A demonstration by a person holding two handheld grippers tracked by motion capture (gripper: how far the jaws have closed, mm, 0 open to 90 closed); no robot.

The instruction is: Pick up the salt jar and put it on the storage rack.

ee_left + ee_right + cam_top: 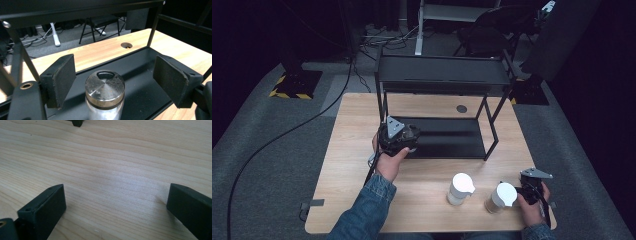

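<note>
You have a big wooden table [362, 200] in front of you. On it stands a black metal rack [442, 75] with two shelves, and its bottom shelf [140, 82] is where your work is.

Near your edge of the table stand two jars with white lids, one white jar [460, 189] and one brownish jar [502, 197], close together.

Your left gripper [113, 82] is at the bottom shelf. Its jaws stand open, one on each side of the small shaker [105, 93], and the pads do not touch it. The shaker stands upright on the shelf.

Your right gripper [116, 212] sits low over bare table, just beside the brownish jar. Its jaws are wide open and hold nothing.

The shaker looks hard and stiff, with a shiny metal cap and a clear body. It is probably light. It may be glass, so it could break, and the smooth sides could slip. Hold it around the body just under the cap, and squeeze gently.
</note>
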